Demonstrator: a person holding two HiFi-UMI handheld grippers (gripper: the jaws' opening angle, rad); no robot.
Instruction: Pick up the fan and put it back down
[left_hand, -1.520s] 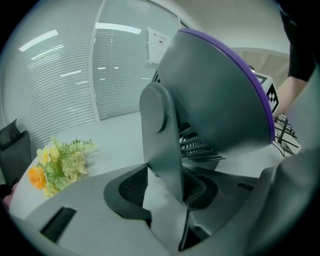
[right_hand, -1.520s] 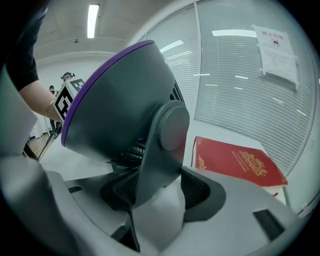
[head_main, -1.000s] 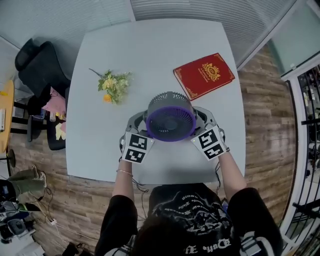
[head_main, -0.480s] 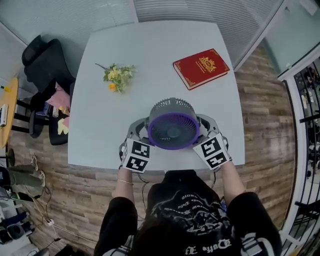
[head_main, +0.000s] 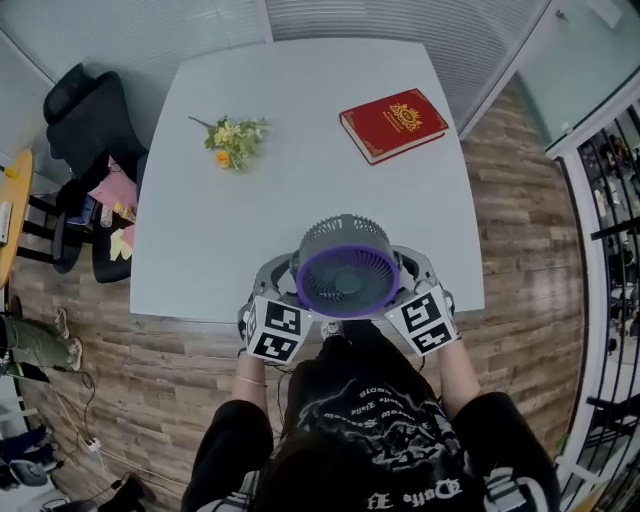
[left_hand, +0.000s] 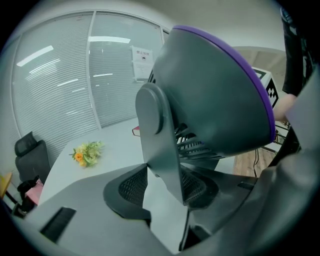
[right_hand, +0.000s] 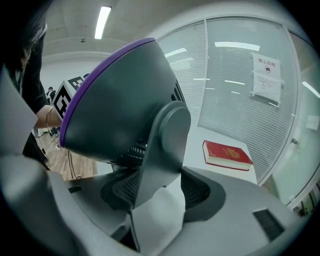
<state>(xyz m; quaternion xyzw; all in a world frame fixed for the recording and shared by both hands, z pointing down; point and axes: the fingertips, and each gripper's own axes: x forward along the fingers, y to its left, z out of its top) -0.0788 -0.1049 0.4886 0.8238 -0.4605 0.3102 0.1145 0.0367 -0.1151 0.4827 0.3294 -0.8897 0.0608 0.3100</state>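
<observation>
At the near edge of the desk, item one, the fan, is hanging clear of the top between two hand-held grippers, half over the desk's near edge and half over the person's lap. Its grey ribbed body is tilting, and the purple-rimmed grille is facing up toward the head camera. Item two, the left gripper, is gripping the fan's left side. Its jaws are standing partway open, and their meshed pads are pressing on either face of the flat grey stand arm rising between them. Item three, the right gripper, is mirroring this on the fan's right side. It too is partway open, with its pads closing on the matching stand arm under the fan body. Both marker cubes are sitting just off the near edge, on either side of the fan. Item four, a red book with gilt ornament, is lying flat near the far right corner, well apart from the fan, and is also showing in the right gripper view. Item five, a small bunch of yellow and green flowers, is lying near the far left corner and is showing in the left gripper view. Item six, a black chair, is standing beside the left edge on the wood-plank floor.
</observation>
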